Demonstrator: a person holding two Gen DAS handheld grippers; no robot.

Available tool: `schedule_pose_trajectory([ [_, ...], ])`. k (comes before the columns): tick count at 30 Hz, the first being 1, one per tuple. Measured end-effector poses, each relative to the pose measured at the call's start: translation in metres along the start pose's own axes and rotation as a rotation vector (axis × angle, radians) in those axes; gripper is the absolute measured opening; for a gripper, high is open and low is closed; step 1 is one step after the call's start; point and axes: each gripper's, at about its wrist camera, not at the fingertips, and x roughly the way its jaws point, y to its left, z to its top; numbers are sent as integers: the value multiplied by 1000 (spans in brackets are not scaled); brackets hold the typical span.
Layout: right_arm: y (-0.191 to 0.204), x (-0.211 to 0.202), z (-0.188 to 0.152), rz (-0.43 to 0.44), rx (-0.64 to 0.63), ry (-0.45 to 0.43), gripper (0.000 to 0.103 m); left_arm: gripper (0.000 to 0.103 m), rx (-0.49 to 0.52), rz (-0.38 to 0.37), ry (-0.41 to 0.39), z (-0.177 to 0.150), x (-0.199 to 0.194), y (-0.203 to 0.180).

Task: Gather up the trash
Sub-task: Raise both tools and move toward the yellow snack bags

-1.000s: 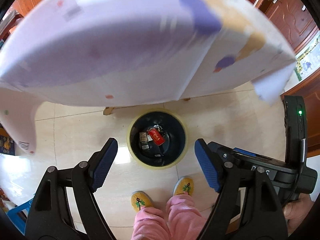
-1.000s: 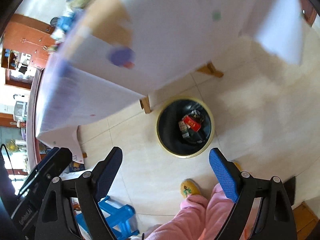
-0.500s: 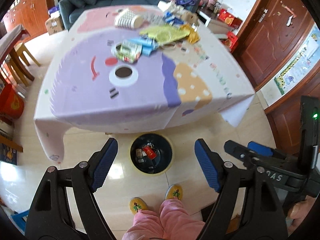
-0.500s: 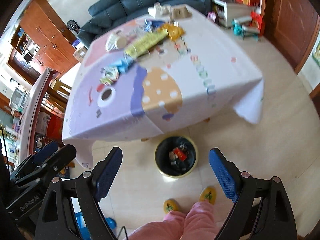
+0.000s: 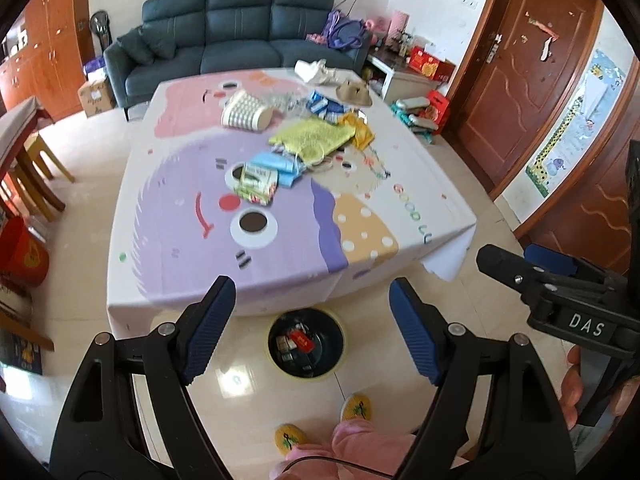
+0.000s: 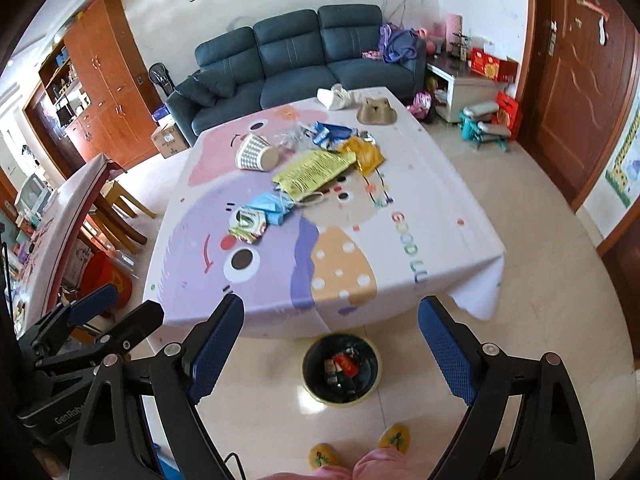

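Both of your grippers are higher than a second ago: then the cloth's hanging edge filled each view above the bin, and now the whole desk top lies in sight.

Your left gripper (image 5: 312, 332) has its blue-padded jaws spread wide with nothing between them. Your right gripper (image 6: 330, 350) is the same, jaws wide apart and empty.

The round black trash bin with a yellow rim (image 5: 306, 349) stands on the pale tiled floor just off the desk's near edge, at 6 o'clock from the desk's middle. It already holds a red packet (image 5: 303, 340) among darker scraps.

The desk under its purple, pink and white cartoon cloth (image 6: 280, 276) still carries litter:
- a green-and-white crumpled wrapper (image 5: 256, 182) near the centre;
- light blue packets (image 5: 276, 164) touching that wrapper at its 1 o'clock;
- a yellow-green foil bag (image 5: 310, 138) beyond them;
- a checked paper cup lying on its side (image 5: 246, 112) at 11 o'clock;
- blue-and-white wrappers (image 5: 326, 106) at 12 o'clock, near the far edge.

Your yellow slippers (image 6: 360, 446) and pink trouser legs (image 5: 360, 440) show below the bin, at 6 o'clock.
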Motion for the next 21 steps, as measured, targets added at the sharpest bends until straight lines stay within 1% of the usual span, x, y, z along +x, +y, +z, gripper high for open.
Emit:
schedule_pose_trajectory([
  [5, 17, 5, 17, -2, -30, -15, 90, 77, 2, 3, -42, 18, -11, 13],
  [11, 31, 32, 40, 0, -101, -9, 90, 77, -4, 3, -67, 37, -9, 28],
  [17, 26, 85, 84, 40, -159, 6, 90, 78, -52, 23, -54, 58, 21, 37],
  [21, 11, 135, 124, 70, -210, 40, 90, 78, -71, 66, -40, 79, 55, 38],
])
